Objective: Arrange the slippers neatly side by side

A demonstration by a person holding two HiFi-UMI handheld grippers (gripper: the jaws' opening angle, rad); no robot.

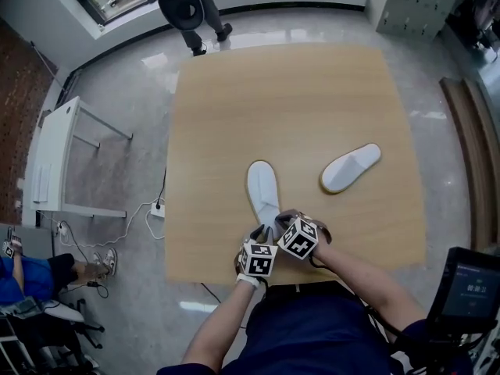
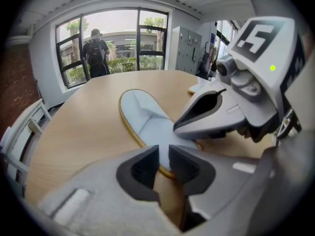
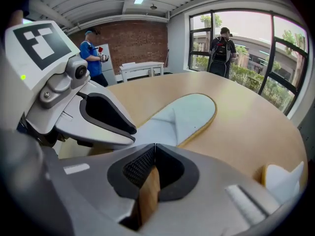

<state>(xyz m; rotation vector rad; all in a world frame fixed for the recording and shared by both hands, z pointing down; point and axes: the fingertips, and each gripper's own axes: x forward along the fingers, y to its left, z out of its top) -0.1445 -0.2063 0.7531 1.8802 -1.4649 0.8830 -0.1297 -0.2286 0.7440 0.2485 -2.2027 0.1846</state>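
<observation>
Two white slippers with yellow rims lie on the wooden table. The near slipper points away from me; its heel is at my grippers. The other slipper lies angled to the right, apart from the first. My left gripper hovers at the near slipper's heel, its jaws a narrow gap apart with nothing pinched. My right gripper is shut and empty, close beside the same slipper. Both grippers crowd together in the head view, left gripper and right gripper. The far slipper's edge shows low right.
A person stands by the window beyond the table's far edge. A white bench and a power strip are on the floor to the left. A seated person in blue is at lower left, a screen at lower right.
</observation>
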